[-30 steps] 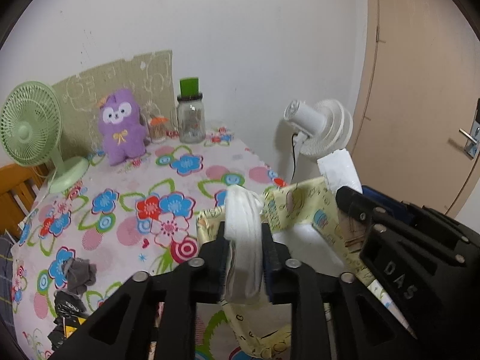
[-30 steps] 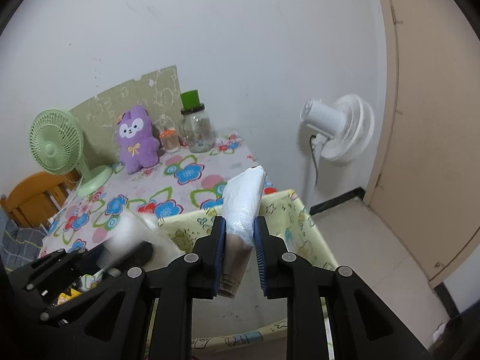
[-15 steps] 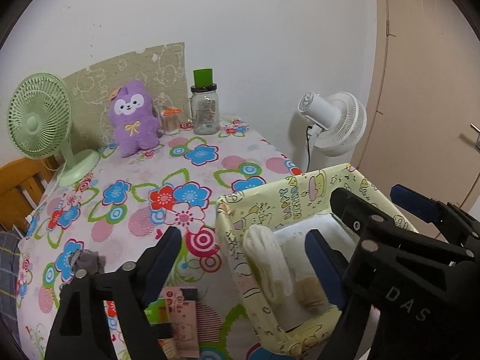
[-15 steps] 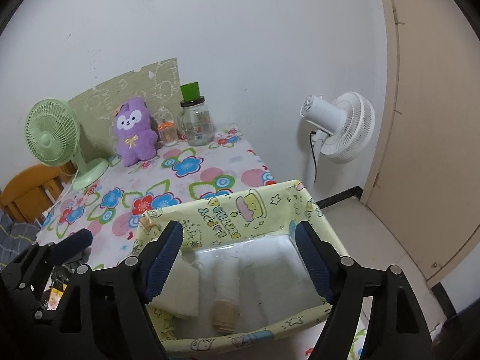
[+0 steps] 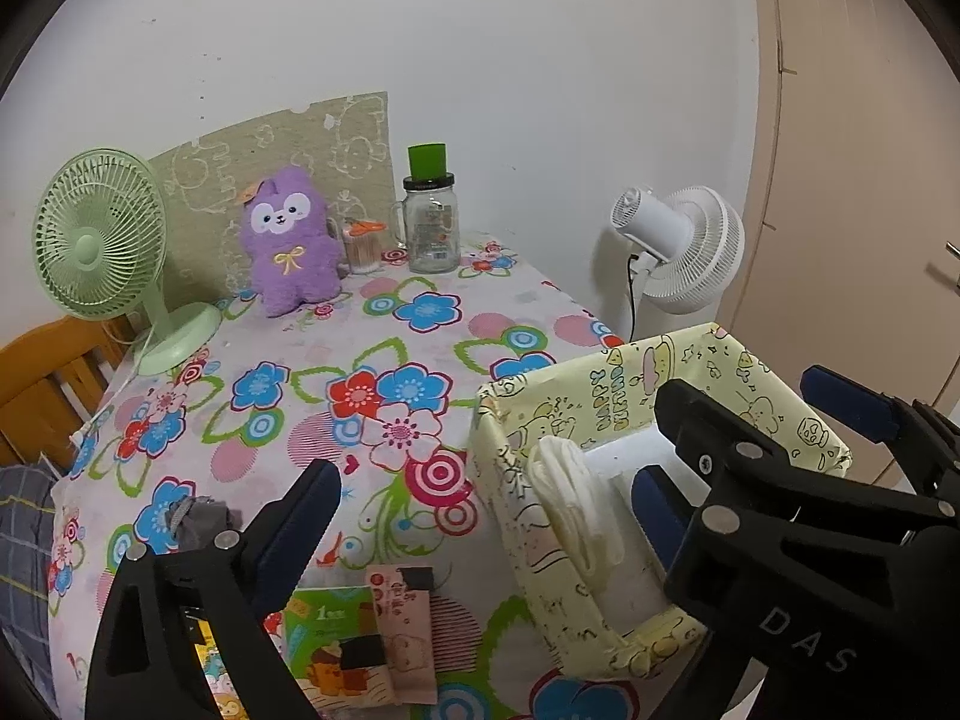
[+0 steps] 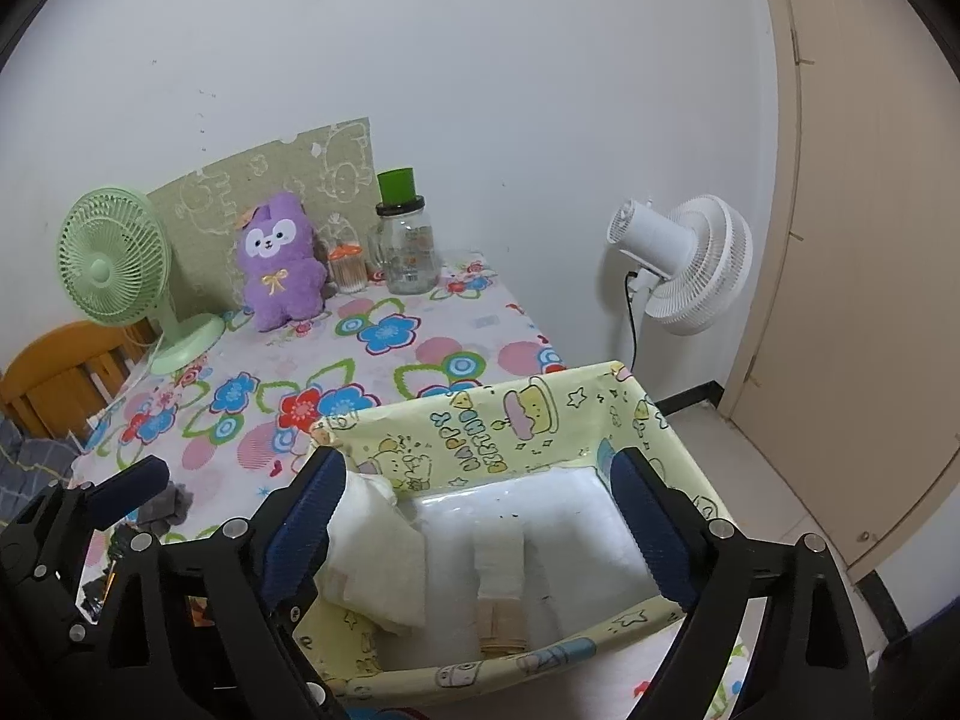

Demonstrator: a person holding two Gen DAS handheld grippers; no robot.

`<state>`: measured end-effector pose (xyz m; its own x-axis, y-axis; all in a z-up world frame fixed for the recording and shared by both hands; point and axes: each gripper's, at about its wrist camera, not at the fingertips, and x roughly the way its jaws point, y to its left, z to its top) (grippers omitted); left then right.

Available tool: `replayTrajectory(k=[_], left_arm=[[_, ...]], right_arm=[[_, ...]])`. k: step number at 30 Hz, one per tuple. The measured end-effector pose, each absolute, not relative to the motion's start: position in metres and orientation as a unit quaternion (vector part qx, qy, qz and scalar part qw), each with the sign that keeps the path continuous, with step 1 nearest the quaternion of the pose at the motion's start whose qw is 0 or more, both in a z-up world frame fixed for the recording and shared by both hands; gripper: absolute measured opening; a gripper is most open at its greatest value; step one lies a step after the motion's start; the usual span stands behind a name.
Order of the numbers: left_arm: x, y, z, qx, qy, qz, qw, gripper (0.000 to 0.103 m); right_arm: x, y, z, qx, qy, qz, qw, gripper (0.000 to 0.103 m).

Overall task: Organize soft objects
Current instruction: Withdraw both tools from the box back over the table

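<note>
- jaws of the left gripper (image 5: 486,510) stand spread wide, having just been opening; nothing is pinched. the cream pad (image 5: 567,510) stands on edge inside the box (image 5: 606,384), against its near-left wall, between the fingers in the left view but free of both.
- right gripper (image 6: 477,510) likewise has its jaws wide apart after just opening, empty. below and between its fingers the white pack (image 6: 540,516) lies flat on the box floor, and a narrow roll (image 6: 498,570) lies on top of it.
- in the right view the cream pad (image 6: 375,546) leans just beside the left finger; whether they touch i cannot tell.
- box is yellow with cartoon print; its far wall reads "happy birthday". the right gripper's body, seen in the left view, bears the letters "das".
- snack packets (image 5: 354,642) lie on the cloth near the left gripper; one shows a "1", the rest is too small to read.
- box sits at the table's near right corner, beside the drop to the floor. a grey rag (image 5: 201,519) lies left of the left gripper.
- table (image 5: 270,324) is open in the middle; purple plush (image 5: 291,240), jar (image 5: 429,228) and green fan (image 5: 102,234) stand along the far edge by the wall. a white fan (image 5: 681,252) stands off the table to the right.
</note>
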<state>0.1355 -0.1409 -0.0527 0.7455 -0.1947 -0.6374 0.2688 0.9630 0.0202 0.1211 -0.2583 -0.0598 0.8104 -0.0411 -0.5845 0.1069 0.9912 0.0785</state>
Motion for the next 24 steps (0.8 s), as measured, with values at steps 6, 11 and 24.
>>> replayTrajectory(k=[6, 11, 24], left_arm=[[0.132, -0.129, -0.051, 0.053, 0.332, -0.116, 0.935, 0.099], [0.128, -0.12, -0.049, 0.05, 0.333, -0.109, 0.935, 0.099], [0.117, -0.094, -0.046, 0.043, 0.328, -0.1, 0.938, 0.103]], right_arm=[[0.117, -0.246, -0.057, 0.049, 0.302, -0.036, 0.951, 0.093], [0.112, -0.239, -0.054, 0.045, 0.299, -0.036, 0.953, 0.093], [0.102, -0.213, -0.049, 0.036, 0.291, -0.028, 0.956, 0.093]])
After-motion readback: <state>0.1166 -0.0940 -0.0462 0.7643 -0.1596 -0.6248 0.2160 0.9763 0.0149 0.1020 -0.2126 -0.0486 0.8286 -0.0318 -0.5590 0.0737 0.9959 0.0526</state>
